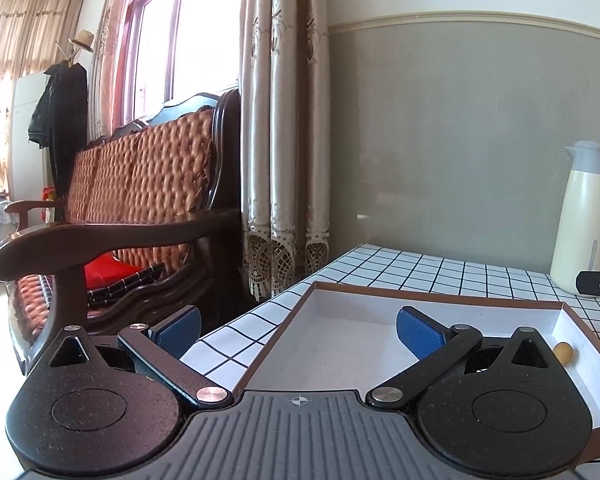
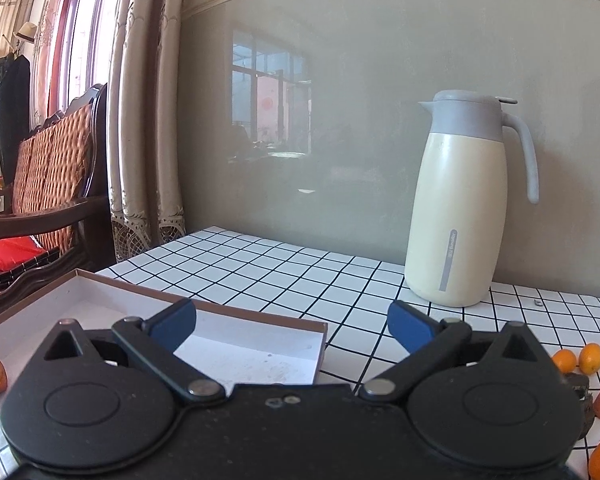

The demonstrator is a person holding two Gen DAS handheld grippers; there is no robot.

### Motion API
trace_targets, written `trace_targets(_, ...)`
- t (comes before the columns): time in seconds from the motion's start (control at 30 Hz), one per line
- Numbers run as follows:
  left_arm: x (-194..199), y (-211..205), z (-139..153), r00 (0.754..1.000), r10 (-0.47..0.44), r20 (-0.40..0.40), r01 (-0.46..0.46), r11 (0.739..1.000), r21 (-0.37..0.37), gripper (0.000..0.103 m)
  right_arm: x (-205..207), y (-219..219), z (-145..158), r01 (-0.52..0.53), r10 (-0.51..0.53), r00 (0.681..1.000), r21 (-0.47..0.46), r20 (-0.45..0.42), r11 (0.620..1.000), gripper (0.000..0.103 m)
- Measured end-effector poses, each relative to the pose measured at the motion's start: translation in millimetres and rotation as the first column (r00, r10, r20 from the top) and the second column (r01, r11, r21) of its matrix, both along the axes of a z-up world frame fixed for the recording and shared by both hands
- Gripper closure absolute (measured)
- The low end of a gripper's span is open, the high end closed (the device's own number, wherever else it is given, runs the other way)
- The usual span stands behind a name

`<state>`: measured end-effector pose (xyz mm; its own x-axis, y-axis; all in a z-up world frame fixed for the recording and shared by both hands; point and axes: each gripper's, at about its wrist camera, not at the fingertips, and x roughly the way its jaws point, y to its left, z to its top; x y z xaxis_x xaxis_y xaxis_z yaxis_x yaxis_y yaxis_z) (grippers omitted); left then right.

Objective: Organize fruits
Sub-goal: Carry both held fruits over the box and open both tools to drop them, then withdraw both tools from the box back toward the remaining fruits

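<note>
Fruit lies right of the box point(image 2: 260, 316) on the bench point(image 2: 284, 276): kumquats point(image 2: 578, 359). Left hand-held gripper point(image 1: 298, 330) and right hand-held gripper point(image 2: 292, 326) both gape, empty. We should straddle one kumquat squarely, then close gently.

The left gripper point(image 1: 298, 330) has a matte black ribbed body with a small white crosshair mark, two round black hubs, silver rivets and blue finger pads point(image 1: 418, 330). The right gripper point(image 2: 292, 326) looks the same, dustier, with blue pads point(image 2: 410, 326).
</note>
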<state>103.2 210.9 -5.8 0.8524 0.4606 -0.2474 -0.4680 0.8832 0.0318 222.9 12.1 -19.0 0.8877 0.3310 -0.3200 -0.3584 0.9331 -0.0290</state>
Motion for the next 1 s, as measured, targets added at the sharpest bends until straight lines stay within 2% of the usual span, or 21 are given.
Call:
trace_targets(0.6, -5, 1, 2, 1.000, 0.011, 0.006, -0.011, 1.000, -0.004, 0.000, -8, 5, -1, -0.023, 0.023, 1.000, -0.015, -0.013, 1.000, 0.006)
trace_targets(0.77, -6, 0, 3, 1.000, -0.010, 0.006, 0.010, 0.999, -0.033, 0.000, -16, -1, 1, -0.016, 0.016, 1.000, -0.017, -0.015, 1.000, 0.006)
trace_targets(0.87, -4, -7, 2, 0.999, -0.030, -0.012, 0.030, 0.999, -0.025, 0.000, -20, -6, 2, -0.006, 0.006, 1.000, -0.021, -0.008, 1.000, 0.006)
trace_targets(1.0, -6, -18, 5, 0.999, -0.044, 0.025, 0.045, 0.999, -0.029, 0.000, -24, -15, 4, 0.011, -0.011, 1.000, -0.032, -0.004, 0.999, 0.006)
